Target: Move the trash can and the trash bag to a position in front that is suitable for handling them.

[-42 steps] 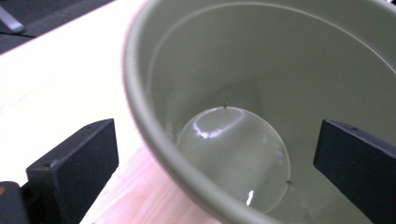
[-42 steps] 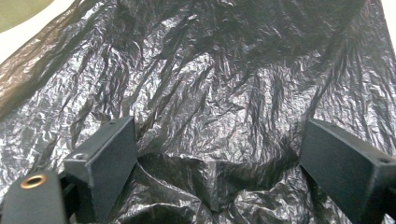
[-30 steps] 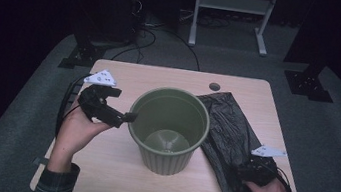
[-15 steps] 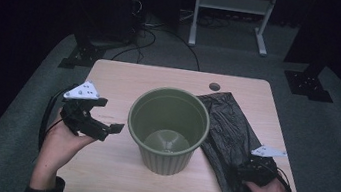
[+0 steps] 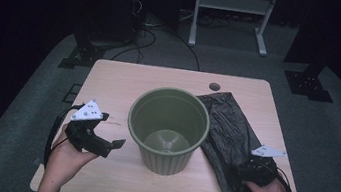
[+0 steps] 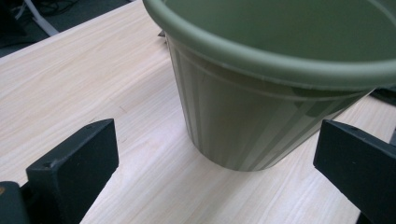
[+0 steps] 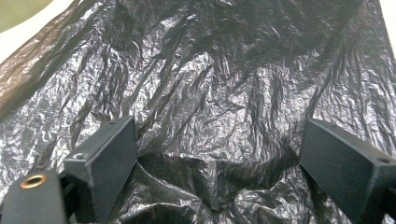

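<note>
- The green bin (image 5: 168, 128) stands upright near the middle of the surface (image 5: 125, 77), open and bare inside.
- The black plastic bag (image 5: 227, 129) lies flat and crumpled just to the bin's right, its near end running off the front edge of the surface.
- The left tool (image 5: 110, 144) hangs just left of the bin, apart from it; in the left gripper view its jaws stand wide apart with nothing between them, the bin's ribbed wall (image 6: 243, 126) ahead.
- The right tool (image 5: 249, 168) sits low over the near part of the bag; in the right gripper view its jaws are spread wide over the wrinkled film (image 7: 219, 107) and grip nothing.
- Judged from this, the work is lining the bin with the bag, and the bag is not yet picked up.
- Risk: the film is thin and slippery, so a shallow pinch could catch one layer only, or slide off as it lifts.
- Risk: the bin looks light; a dragged bag or a nudge from the left tool could push or tip it, since nothing holds it steady.
- Risk: the overhanging end could pull the bag off the surface if the grip is lost.
- Risk: closing down hard against the surface could tear the film.
</note>
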{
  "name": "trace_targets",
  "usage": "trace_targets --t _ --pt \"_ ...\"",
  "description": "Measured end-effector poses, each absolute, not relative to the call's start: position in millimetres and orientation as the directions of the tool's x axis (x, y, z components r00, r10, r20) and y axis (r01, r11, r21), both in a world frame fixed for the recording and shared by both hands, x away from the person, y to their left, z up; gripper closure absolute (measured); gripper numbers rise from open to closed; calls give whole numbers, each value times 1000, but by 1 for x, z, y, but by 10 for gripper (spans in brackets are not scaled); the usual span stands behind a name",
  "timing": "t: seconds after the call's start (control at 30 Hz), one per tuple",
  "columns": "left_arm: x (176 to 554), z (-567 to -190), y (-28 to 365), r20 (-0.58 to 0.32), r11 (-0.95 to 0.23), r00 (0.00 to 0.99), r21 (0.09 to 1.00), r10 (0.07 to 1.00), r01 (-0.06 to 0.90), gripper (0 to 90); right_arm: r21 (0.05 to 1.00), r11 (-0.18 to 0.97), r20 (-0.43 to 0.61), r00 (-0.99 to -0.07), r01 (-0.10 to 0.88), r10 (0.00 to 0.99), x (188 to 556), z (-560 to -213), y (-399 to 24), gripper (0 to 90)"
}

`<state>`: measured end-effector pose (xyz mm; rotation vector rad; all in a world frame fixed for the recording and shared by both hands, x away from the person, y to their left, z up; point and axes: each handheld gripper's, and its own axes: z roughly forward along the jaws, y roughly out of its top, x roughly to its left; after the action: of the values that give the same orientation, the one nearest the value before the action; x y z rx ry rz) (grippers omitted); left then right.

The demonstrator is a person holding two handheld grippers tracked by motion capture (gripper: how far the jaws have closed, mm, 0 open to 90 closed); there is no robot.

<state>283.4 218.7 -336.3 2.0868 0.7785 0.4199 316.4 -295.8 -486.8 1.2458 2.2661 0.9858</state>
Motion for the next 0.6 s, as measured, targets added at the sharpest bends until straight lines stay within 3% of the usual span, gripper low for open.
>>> trace_targets --t 0.6 --pt "283 -406 219 10 -452 744 799 669 396 0 728 360 9 -534 583 845 316 -487 -296 105"
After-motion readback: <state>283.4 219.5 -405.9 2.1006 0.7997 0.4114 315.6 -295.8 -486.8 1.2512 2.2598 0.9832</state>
